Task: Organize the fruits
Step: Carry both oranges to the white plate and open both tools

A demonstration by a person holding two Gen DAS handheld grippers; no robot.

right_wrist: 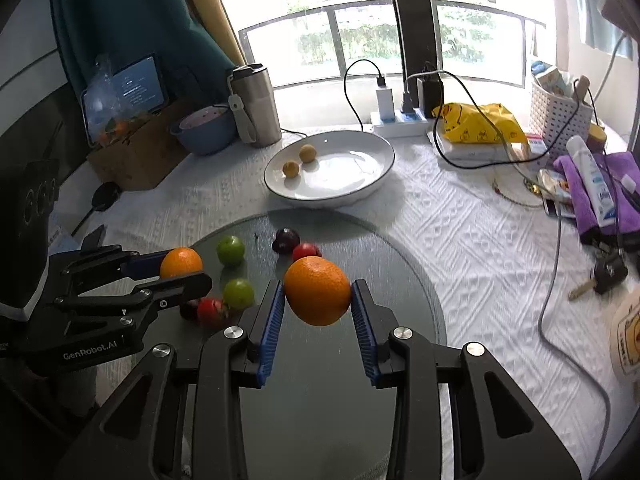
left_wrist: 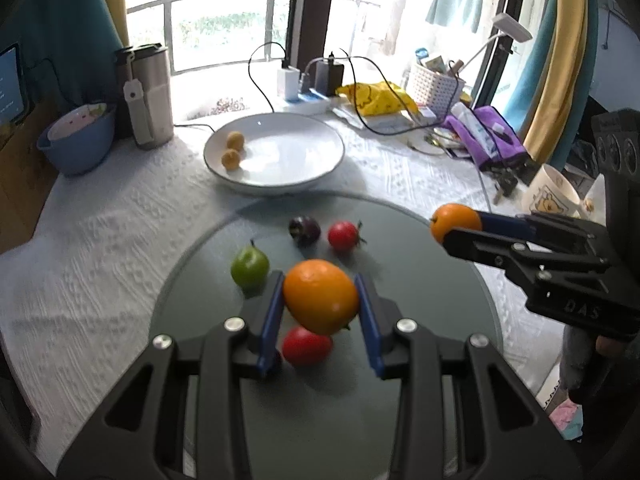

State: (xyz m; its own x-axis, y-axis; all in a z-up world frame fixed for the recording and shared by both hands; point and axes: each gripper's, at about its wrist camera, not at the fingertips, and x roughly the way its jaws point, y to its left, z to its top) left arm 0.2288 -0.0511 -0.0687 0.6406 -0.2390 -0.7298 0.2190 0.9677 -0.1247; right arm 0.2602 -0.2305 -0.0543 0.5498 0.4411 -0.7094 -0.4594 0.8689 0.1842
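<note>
My left gripper (left_wrist: 320, 304) is shut on an orange (left_wrist: 320, 296) and holds it above the round glass board (left_wrist: 420, 320). My right gripper (right_wrist: 318, 300) is shut on a second orange (right_wrist: 318, 290) above the same board (right_wrist: 400, 280). Each gripper also shows in the other view, at the side, with its orange (left_wrist: 454, 222) (right_wrist: 181, 263). On the board lie a green apple (left_wrist: 249, 266), a dark plum (left_wrist: 305, 230), a red fruit (left_wrist: 343, 235) and another red fruit (left_wrist: 307, 345). A white plate (left_wrist: 304, 176) behind the board holds two small yellow fruits (left_wrist: 232, 151).
A steel tumbler (left_wrist: 150, 92) and a blue bowl (left_wrist: 78, 140) stand at the back left. A power strip with chargers and cables (left_wrist: 308, 88), a yellow bag (left_wrist: 380, 98), a white basket (left_wrist: 436, 84) and a purple cloth (left_wrist: 492, 136) crowd the back right. A mug (left_wrist: 554, 196) stands at the right.
</note>
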